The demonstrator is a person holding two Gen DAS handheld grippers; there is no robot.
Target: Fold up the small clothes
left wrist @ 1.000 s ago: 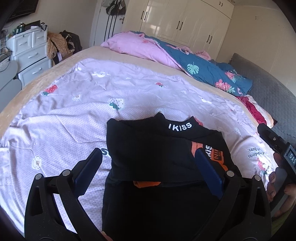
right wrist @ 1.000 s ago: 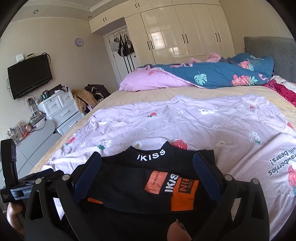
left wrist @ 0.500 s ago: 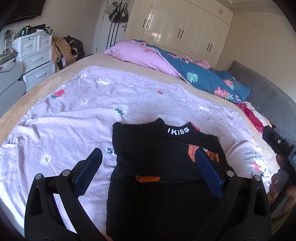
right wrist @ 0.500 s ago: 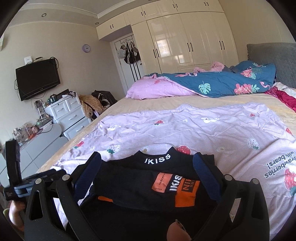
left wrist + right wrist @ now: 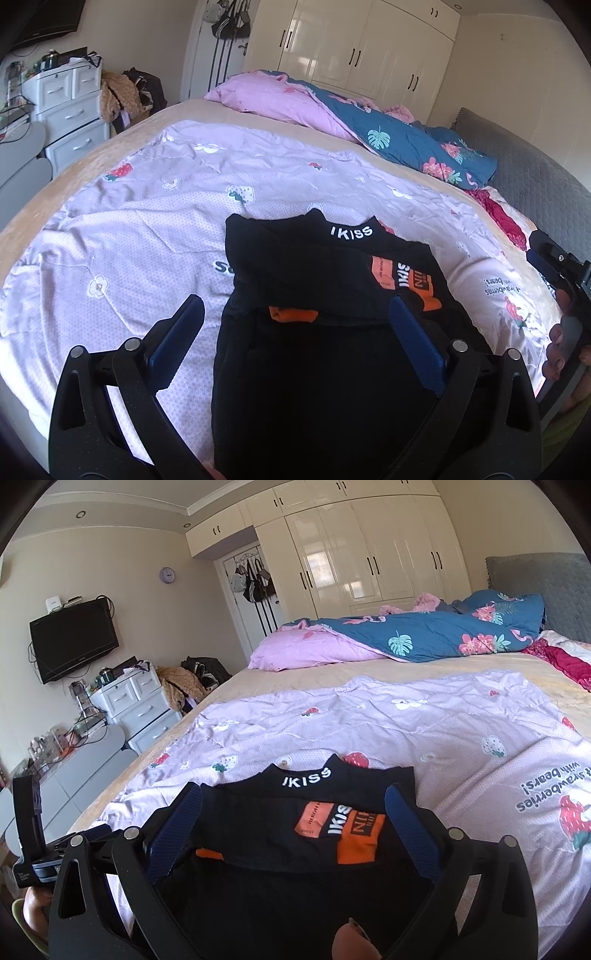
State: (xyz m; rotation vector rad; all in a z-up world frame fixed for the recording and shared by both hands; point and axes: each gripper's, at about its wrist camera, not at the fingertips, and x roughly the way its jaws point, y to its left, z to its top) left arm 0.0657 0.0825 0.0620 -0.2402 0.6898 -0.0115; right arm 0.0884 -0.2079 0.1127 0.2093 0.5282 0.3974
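The black top lies flat on the lilac sheet at the near edge of the bed, collar at the far end. Both sleeves seem already folded in across the chest, so the step in hand is judged to be the last fold: near hem up to the collar.

To do it well, each gripper should take a near hem corner, one left and one right, pinching every layer so the tucked sleeves do not slide out. Lift both corners level, carry them to the far end, and lay the hem just short of the collar, then press the crease flat. The soft sheet may ruck up if the fabric is dragged, so lift, do not pull.

The left gripper hangs over the top with jaws spread wide and nothing between them. The right gripper is likewise wide open and empty, above the chest.

The top is dark and limp, with white "IKISS" lettering on the collar, an orange and black patch on the right chest, and an orange cuff peeping out of the fold. Its near half is in shadow, so the hem edge is hard to make out.
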